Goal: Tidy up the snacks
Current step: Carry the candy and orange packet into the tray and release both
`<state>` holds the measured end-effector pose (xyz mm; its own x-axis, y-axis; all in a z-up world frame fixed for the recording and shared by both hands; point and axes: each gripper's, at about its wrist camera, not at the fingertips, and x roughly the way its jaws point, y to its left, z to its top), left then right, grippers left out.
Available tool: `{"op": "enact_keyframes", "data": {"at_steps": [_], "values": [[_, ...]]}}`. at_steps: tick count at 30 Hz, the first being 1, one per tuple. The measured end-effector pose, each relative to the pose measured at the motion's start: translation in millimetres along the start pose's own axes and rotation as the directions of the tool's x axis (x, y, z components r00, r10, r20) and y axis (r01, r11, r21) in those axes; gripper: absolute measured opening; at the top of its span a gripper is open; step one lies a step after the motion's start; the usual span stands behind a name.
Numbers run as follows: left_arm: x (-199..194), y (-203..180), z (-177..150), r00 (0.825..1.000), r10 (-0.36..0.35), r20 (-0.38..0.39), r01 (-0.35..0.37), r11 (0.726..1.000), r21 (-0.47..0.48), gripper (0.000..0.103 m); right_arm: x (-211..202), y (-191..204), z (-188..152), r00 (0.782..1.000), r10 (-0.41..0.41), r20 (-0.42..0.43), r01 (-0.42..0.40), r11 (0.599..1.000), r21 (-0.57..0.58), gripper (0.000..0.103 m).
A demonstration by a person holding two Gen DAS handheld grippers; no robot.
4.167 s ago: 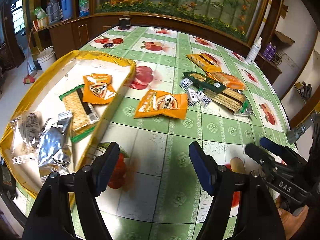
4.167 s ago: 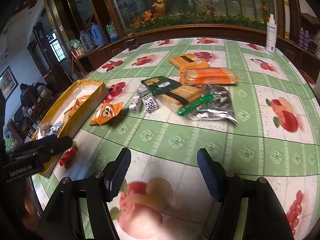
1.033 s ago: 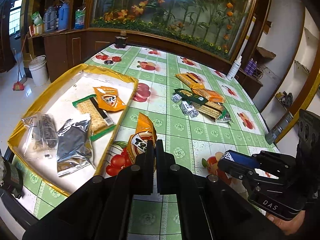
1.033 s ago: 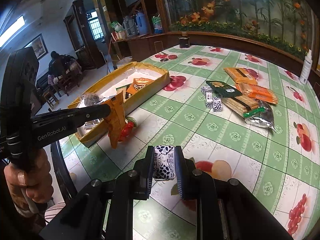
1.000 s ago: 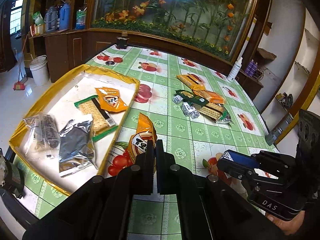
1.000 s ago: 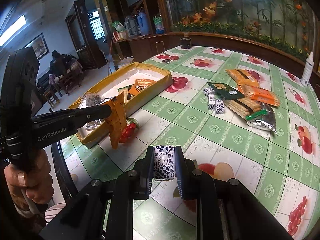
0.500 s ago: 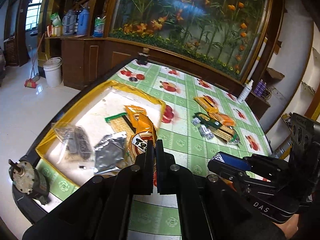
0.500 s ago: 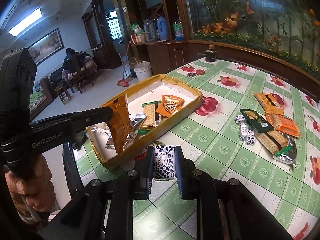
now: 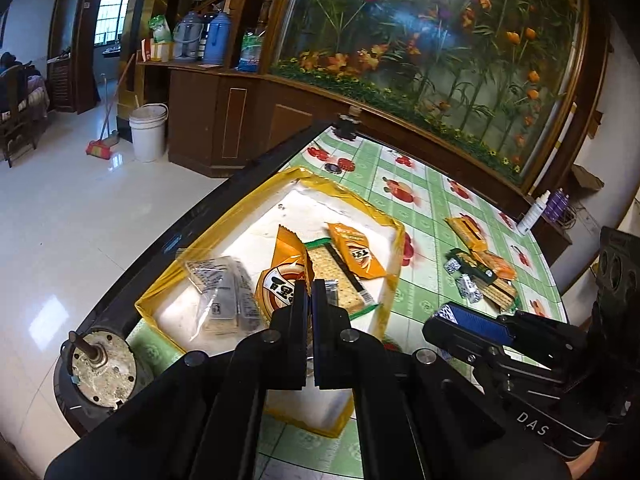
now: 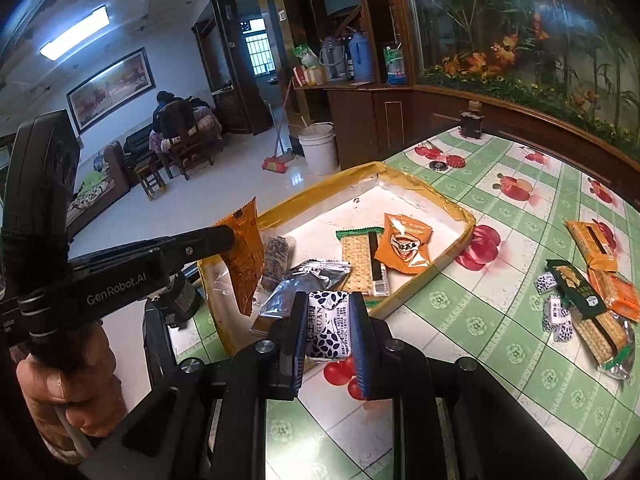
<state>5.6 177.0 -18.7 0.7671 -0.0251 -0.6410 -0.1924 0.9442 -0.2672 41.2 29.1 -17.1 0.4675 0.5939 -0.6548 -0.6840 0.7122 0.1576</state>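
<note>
Two snacks held, one per gripper, above the near end of the yellow tray point(image 10: 440, 204).

Orange snack packet point(image 9: 285, 276) pinched by its edge in the fully closed left gripper point(image 9: 310, 300), hanging upright over the tray's near end. Small white candy with dark leaf print point(image 10: 327, 326) clamped between the pads of the right gripper point(image 10: 328, 330), just short of the tray's near rim. Already lying in the tray: second orange packet point(image 10: 404, 244), cracker pack with green ends point(image 10: 362, 264), silver foil pouch point(image 10: 304, 284), clear bag of dark snacks point(image 9: 224, 292). Well apart to the right, on the green fruit-print tablecloth point(image 10: 500, 320): loose pile of remaining snacks point(image 10: 584, 300). Left gripper's handle gripped by a hand point(image 10: 68, 384).
</note>
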Motion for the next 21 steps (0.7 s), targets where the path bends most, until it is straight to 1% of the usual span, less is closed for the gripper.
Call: {"op": "enact_keyframes", "data": {"at_steps": [5,10,15,17,18,19,20,21], "values": [[11.0,10.4,-0.4,0.999,0.045,-0.010,-0.045,0.999,-0.006,0.000,25.2,5.7,10.5,1.000,0.006,-0.014,-0.007,1.000,-0.008,0.020],[22.1,18.4,-0.9,0.997,0.073,-0.025,-0.074,0.997,-0.008,0.000,53.3,1.1,14.7,0.999,-0.010,-0.038,0.010,1.000,0.006,0.020],[29.4,21.7,-1.2,0.992,0.120,-0.035,-0.121,0.993,-0.006,0.001,78.0,-5.7,15.9,0.997,-0.020,-0.071,0.022,1.000,0.015,0.020],[30.5,25.1,-1.4,0.990,0.133,-0.048,-0.134,0.991,-0.021,0.002,85.0,-8.6,15.0,0.997,-0.028,-0.077,0.030,0.999,0.024,0.023],[31.3,27.2,-1.5,0.989,0.136,-0.057,-0.138,0.990,-0.029,0.006,86.9,-10.1,14.4,0.996,-0.038,-0.079,0.040,0.999,0.029,0.023],[32.5,29.0,-1.6,0.988,0.139,-0.069,-0.141,0.989,-0.034,0.009,87.5,-11.5,13.7,0.996,-0.042,-0.075,0.044,0.998,0.034,0.023],[33.9,29.7,-1.8,0.986,0.144,-0.081,-0.148,0.988,-0.036,0.017,88.1,-12.8,13.1,0.996,-0.040,-0.074,0.043,0.998,0.039,0.023],[35.6,30.8,-2.4,0.983,0.156,-0.092,-0.160,0.986,-0.039,0.031,88.3,-13.3,12.5,0.996,-0.040,-0.076,0.043,0.998,0.041,0.025]]}}
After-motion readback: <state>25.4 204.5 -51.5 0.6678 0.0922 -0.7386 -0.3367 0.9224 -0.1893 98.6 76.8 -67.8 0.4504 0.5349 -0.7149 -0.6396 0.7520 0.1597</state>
